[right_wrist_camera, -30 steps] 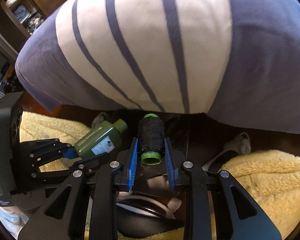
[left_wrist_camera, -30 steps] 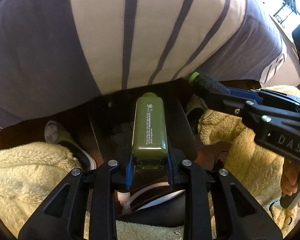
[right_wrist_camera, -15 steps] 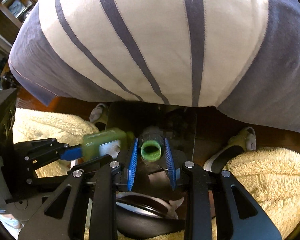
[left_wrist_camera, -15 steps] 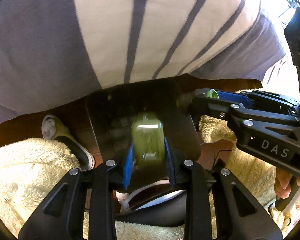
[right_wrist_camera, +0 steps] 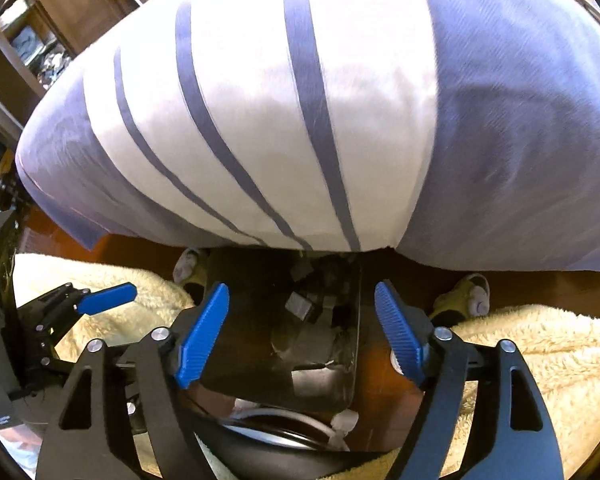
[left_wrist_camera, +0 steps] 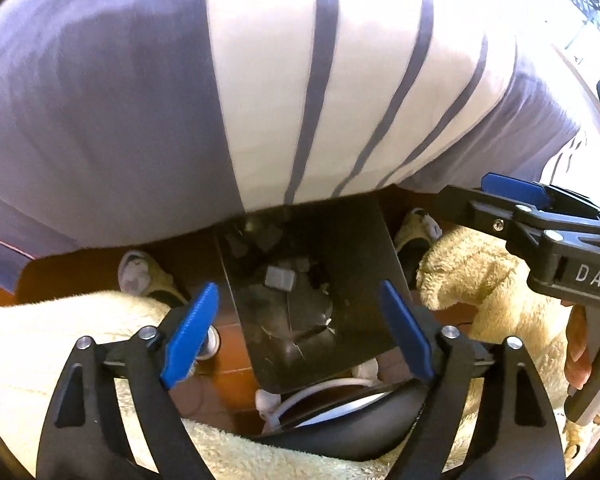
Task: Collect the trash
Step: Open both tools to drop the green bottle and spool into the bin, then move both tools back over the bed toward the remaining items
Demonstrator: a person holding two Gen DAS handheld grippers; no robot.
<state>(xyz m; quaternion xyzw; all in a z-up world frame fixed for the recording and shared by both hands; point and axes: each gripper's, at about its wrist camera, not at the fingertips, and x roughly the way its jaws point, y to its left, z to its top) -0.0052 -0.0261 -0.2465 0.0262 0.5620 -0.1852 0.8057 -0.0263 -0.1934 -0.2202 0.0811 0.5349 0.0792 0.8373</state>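
Note:
My left gripper (left_wrist_camera: 300, 332) hangs over a dark trash bin (left_wrist_camera: 360, 248). Its blue pads stand wide apart and are still opening, with nothing between them. My right gripper (right_wrist_camera: 300, 332) is over the same bin (right_wrist_camera: 240, 340), its jaws also opening and empty. Each gripper shows in the other's view: the right gripper (left_wrist_camera: 484, 196) at the right edge, the left gripper (right_wrist_camera: 100, 300) at the left. Grey scraps (left_wrist_camera: 280, 278) (right_wrist_camera: 298, 305) lie in the bin. The green bottle and the dark spool are not visible in its dark interior.
A person's striped shirt (left_wrist_camera: 300, 80) fills the upper half of both views. Slippered feet (left_wrist_camera: 140, 280) (right_wrist_camera: 468, 296) stand either side of the bin on a red-brown floor. Fluffy cream fabric (left_wrist_camera: 40, 340) flanks it. A white cable (left_wrist_camera: 320, 388) and a black rounded object lie below.
Both grippers have opened wide. The green bottle has left the left jaws and the dark green-capped spool has left the right jaws. Both grippers have risen slightly above the bin.

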